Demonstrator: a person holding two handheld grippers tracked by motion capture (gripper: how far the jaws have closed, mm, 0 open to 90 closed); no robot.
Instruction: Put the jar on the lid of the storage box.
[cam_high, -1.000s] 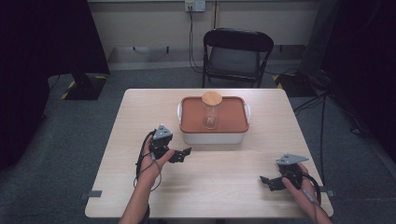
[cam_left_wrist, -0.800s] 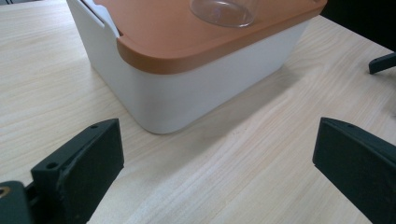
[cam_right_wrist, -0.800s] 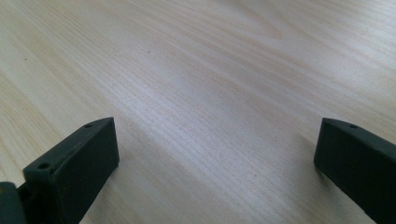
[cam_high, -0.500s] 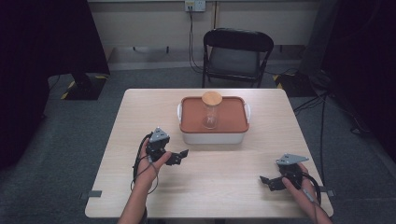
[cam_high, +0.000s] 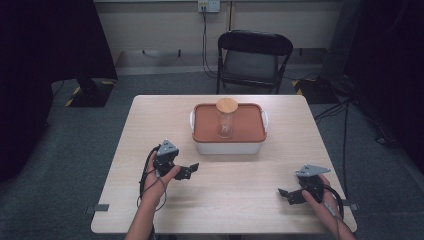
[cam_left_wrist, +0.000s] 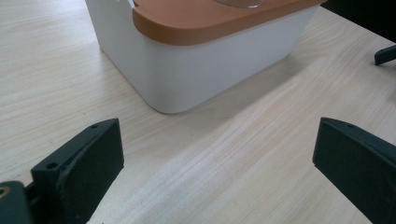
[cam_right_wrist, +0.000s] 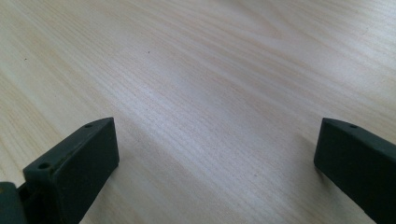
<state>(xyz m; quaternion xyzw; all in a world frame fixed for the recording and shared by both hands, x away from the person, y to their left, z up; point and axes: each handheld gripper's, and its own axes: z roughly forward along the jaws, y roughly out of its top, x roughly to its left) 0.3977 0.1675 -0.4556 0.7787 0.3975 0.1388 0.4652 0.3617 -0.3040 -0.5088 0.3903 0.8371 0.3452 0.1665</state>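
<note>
I hold both jaws wide: left hand-held gripper (cam_high: 186, 171) near the white box (cam_high: 227, 146), right hand-held gripper (cam_high: 290, 195) over bare counter (cam_high: 235, 185).

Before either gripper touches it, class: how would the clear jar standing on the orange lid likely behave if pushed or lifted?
The clear jar is tall and narrow, so a push near its wooden cap would probably tip it. It looks like glass: likely stiff, slippery and breakable. It appears empty, so probably light.

My wooden table (cam_high: 235, 200) sits on grey carpet (cam_high: 65, 165), black folding chair (cam_high: 254, 57) behind it, beige wall (cam_high: 160, 17) with an outlet (cam_high: 209, 6), dark curtains (cam_high: 45, 40) either side.
</note>
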